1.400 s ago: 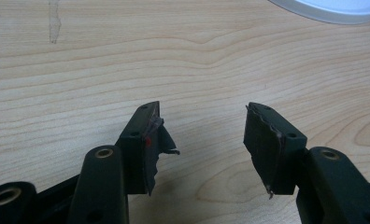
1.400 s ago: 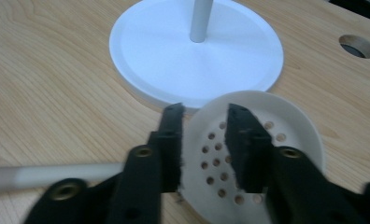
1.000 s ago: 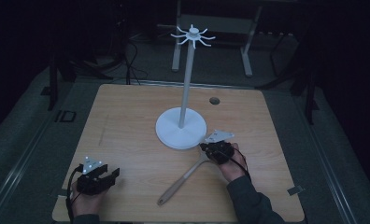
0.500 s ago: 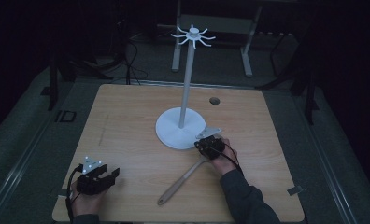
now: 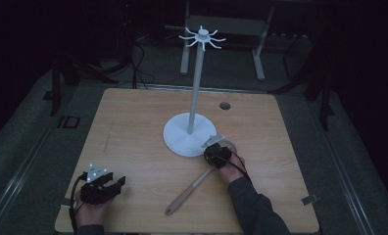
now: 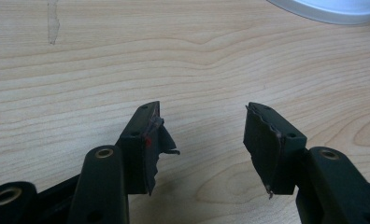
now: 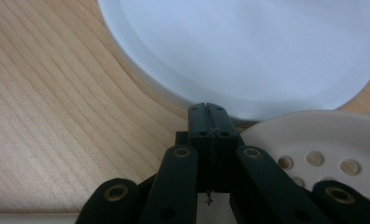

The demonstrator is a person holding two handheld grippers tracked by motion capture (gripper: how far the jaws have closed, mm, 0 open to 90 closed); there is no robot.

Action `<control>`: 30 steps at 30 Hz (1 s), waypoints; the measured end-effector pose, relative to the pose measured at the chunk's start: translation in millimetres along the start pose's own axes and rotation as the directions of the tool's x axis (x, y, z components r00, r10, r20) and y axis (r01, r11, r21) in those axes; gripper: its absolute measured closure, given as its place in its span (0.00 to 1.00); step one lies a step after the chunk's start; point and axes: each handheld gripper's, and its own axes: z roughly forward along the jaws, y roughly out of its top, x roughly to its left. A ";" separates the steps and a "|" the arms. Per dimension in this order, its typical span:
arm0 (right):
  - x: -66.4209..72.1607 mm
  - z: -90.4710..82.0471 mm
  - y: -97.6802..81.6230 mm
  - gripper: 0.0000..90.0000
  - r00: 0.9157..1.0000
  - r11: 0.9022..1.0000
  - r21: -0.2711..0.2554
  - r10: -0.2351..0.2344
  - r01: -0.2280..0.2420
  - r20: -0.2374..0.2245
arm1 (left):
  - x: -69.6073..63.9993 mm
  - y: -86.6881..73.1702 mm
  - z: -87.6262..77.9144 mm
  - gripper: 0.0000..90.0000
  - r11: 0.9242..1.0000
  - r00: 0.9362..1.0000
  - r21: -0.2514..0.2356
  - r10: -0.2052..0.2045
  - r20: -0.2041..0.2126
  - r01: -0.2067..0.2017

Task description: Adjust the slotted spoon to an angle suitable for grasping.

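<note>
Two tongs: left tongs [image 5: 117, 182] gape near the tabletop's [image 5: 133, 127] front-left corner; right tongs [image 7: 207, 112] pressed together, seemingly over a slotted spoon [image 5: 192, 189].

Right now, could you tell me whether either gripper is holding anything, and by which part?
The left gripper is open and holds nothing. The right gripper is shut beside the slotted spoon, with nothing visible between its jaws.

I see a matt wood-grain table [image 5: 133, 127], a smooth white plastic stand base [image 7: 248, 51], and a matt perforated plastic skimmer [image 7: 323, 140].
</note>
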 end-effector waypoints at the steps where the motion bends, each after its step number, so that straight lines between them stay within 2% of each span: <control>1: 0.5 0.8 0.1 1.00 1.000 1.000 0.004 -0.002 0.002 0.001 | 0.0 0.0 0.1 0.52 1.000 1.000 0.000 0.000 0.000 0.000; 7: 1.8 2.1 0.8 1.00 1.000 1.000 0.017 -0.014 0.014 0.009 | 0.7 -0.2 -0.4 0.52 1.000 1.000 -0.003 -0.002 0.000 0.002; 8: 1.6 2.0 0.9 1.00 1.000 0.999 0.024 -0.024 0.023 0.013 | 0.6 -0.3 -0.6 0.52 1.000 1.000 -0.004 -0.003 0.000 0.003; 15: -3.8 -1.3 -2.9 1.00 0.999 0.998 0.062 -0.001 -0.002 0.051 | 1.0 -0.4 -0.7 0.52 1.000 1.000 -0.005 -0.007 -0.001 0.007; 18: -5.9 -4.5 -6.0 1.00 0.997 0.997 0.078 -0.020 0.014 0.077 | 1.1 -0.3 -0.9 0.52 1.000 1.000 -0.006 -0.008 -0.001 0.008; 25: -18.6 -12.1 -19.3 1.00 0.993 0.994 0.104 0.013 -0.026 0.120 | 1.1 -0.4 -1.2 0.52 1.000 1.000 -0.007 -0.010 -0.001 0.010; 30: -33.3 -23.3 -36.5 1.00 0.987 0.990 0.112 0.069 -0.085 0.147 | 1.8 -0.6 -1.7 0.52 1.000 1.000 -0.009 -0.010 -0.002 0.010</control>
